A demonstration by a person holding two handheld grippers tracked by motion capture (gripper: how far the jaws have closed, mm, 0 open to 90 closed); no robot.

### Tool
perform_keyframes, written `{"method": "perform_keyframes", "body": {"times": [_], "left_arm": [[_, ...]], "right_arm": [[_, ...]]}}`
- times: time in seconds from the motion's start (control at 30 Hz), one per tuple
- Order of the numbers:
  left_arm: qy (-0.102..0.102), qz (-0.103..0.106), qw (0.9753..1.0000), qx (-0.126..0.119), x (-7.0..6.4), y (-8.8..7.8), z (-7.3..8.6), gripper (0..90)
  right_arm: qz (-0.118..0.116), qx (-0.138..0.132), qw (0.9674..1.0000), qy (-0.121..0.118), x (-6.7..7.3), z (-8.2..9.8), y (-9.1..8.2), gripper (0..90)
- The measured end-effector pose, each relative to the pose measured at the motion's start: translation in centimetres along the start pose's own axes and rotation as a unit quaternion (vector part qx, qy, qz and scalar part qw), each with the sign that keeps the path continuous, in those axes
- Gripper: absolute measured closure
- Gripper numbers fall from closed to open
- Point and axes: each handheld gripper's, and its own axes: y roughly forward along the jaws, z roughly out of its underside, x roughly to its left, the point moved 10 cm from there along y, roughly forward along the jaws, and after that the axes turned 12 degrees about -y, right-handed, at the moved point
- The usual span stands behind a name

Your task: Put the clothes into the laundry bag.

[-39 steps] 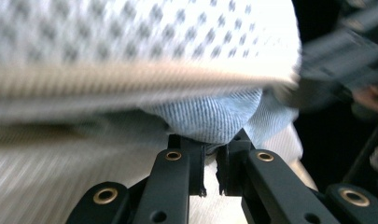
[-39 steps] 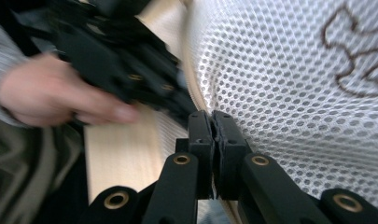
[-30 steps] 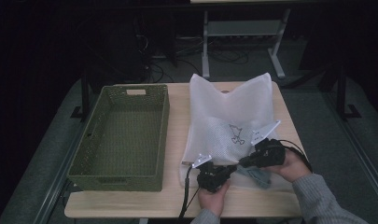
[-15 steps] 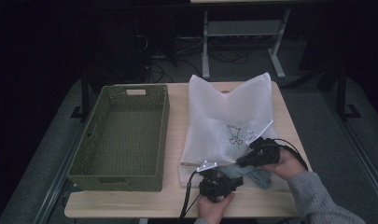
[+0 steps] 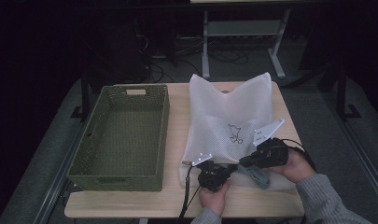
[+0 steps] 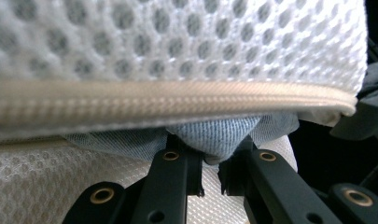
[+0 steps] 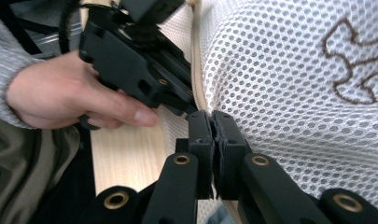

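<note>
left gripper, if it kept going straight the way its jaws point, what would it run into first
Most likely the blue cloth sitting right at the tips of the left gripper, tucked in the mouth of the white mesh bag under its beige zipper edge. The jaws have just been closing; whether they already pinch the cloth is hard to tell.

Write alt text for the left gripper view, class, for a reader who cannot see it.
A white mesh bag with a beige zipper edge spans the frame. Beneath it, the left gripper, jaws nearly together, has just been closing on a fold of light blue cloth.
</note>
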Motion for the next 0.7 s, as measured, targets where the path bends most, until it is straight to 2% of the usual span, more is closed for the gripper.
{"method": "perform_keyframes", "body": {"times": [0.07, 0.2, 0.27, 0.33, 0.47, 0.6, 0.7], "left_arm": [[0.006, -0.003, 1.0000, 0.003, 0.1, 0.0, 0.2, 81.1], [0.012, -0.010, 0.9996, 0.023, 0.7, -0.3, 1.2, 75.9], [-0.001, -0.004, 0.9993, 0.037, 0.8, -0.3, 1.4, 68.7], [-0.009, -0.004, 0.9990, 0.045, 0.8, -0.4, 1.5, 61.0], [0.003, -0.013, 0.9984, 0.055, 0.3, -1.1, 2.5, 49.3], [0.016, -0.004, 0.9981, 0.059, -0.8, -2.1, 3.7, 45.0], [0.018, 0.004, 0.9973, 0.071, -1.6, -1.9, 4.3, 45.0]], "right_arm": [[0.000, 0.013, 0.9999, 0.009, -0.4, 0.9, 0.8, 86.6], [-0.010, 0.016, 0.9993, 0.031, -1.2, 2.1, 2.6, 86.2], [-0.010, 0.022, 0.9992, 0.031, -1.3, 2.2, 2.9, 85.7], [-0.009, 0.022, 0.9993, 0.029, -1.3, 2.1, 3.0, 85.1], [-0.003, 0.010, 0.9995, 0.030, -1.4, 2.1, 2.4, 84.8], [0.000, 0.010, 0.9995, 0.030, -1.4, 2.0, 2.3, 83.5], [0.003, 0.006, 0.9995, 0.032, -1.5, 1.9, 2.2, 80.5]]}}
